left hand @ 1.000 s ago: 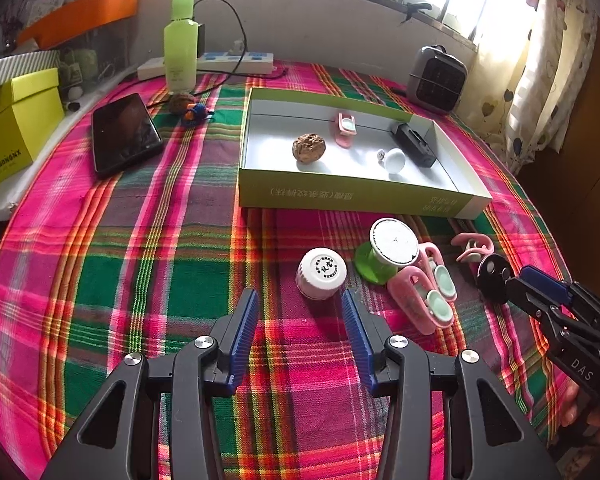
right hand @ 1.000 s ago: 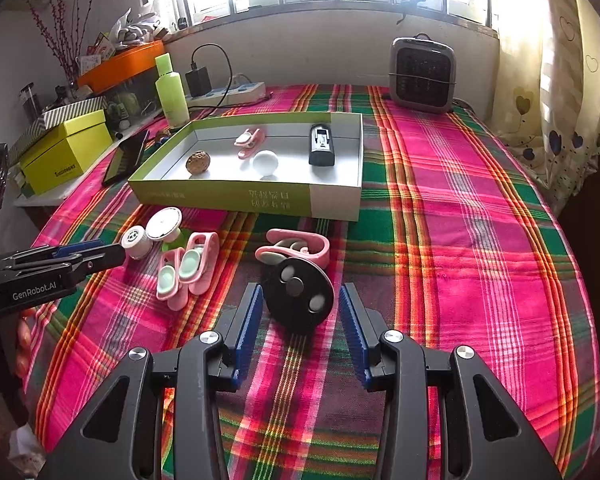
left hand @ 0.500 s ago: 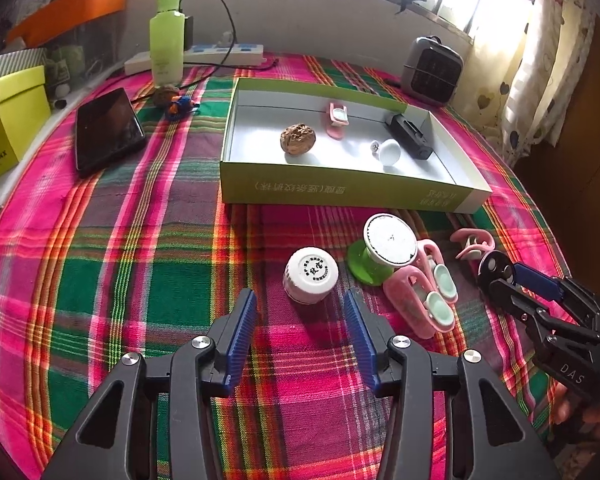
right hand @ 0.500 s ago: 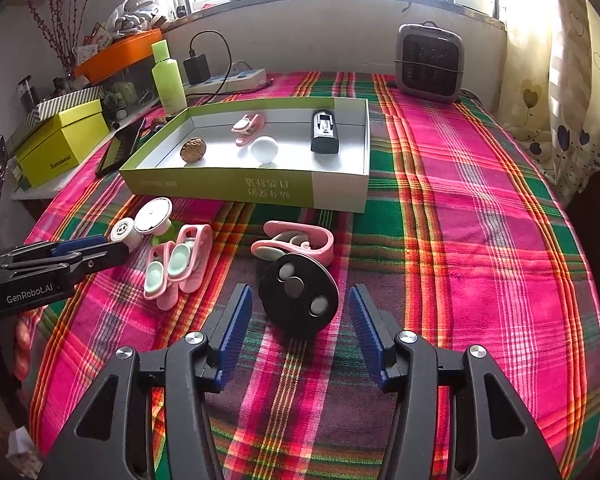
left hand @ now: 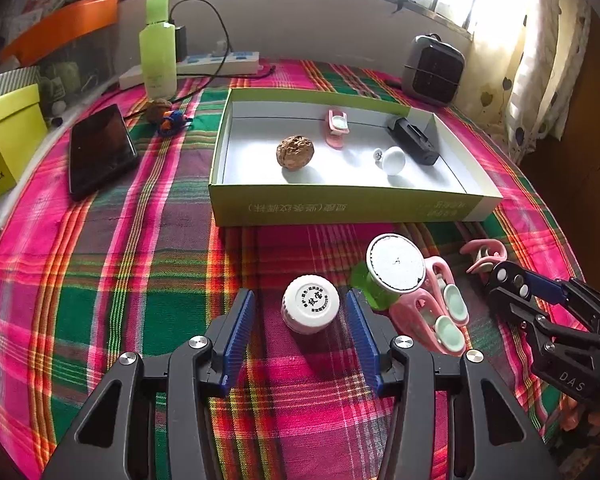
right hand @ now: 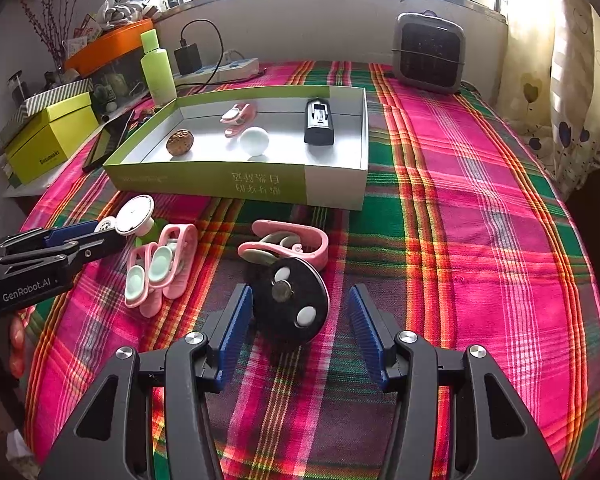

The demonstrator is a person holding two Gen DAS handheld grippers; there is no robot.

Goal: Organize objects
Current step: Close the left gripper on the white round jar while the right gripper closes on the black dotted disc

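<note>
A round table under a woven plaid cloth [right hand: 480, 208] of pink, green and orange holds the clutter. The left gripper [left hand: 300, 320] has its ribbed blue pads on either side of a small white jar [left hand: 310, 309] with a ridged round lid and printed characters on top; the jaws have just been opening a little, and a gap shows on both sides of the jar, so nothing is pinched. The right gripper [right hand: 300, 320] stands open around a flat black disc [right hand: 291, 307] with white and metallic round studs; the left pad is close to the disc's rim, whether touching I cannot tell, and the right pad is clear of it.

Just beyond the disc lies a pink curved clip [right hand: 286, 242] of smooth plastic. To the left sit two pink clips with mint-green oval pads [right hand: 156, 268], side by side, and a glossy green cup with a flat white round top [left hand: 394, 270], lying tilted.

Farther off is a shallow rectangular cardboard tray [right hand: 260, 184], lime green outside, pale grey inside. In it lie a wrinkled brown walnut [left hand: 295, 152], a pink clip [left hand: 337, 128], a smooth white ball [left hand: 393, 160] and a black boxy device [left hand: 412, 140].

At the far left edge are a dark glossy phone [left hand: 98, 148] and a tall lime-green bottle [left hand: 158, 52].
</note>
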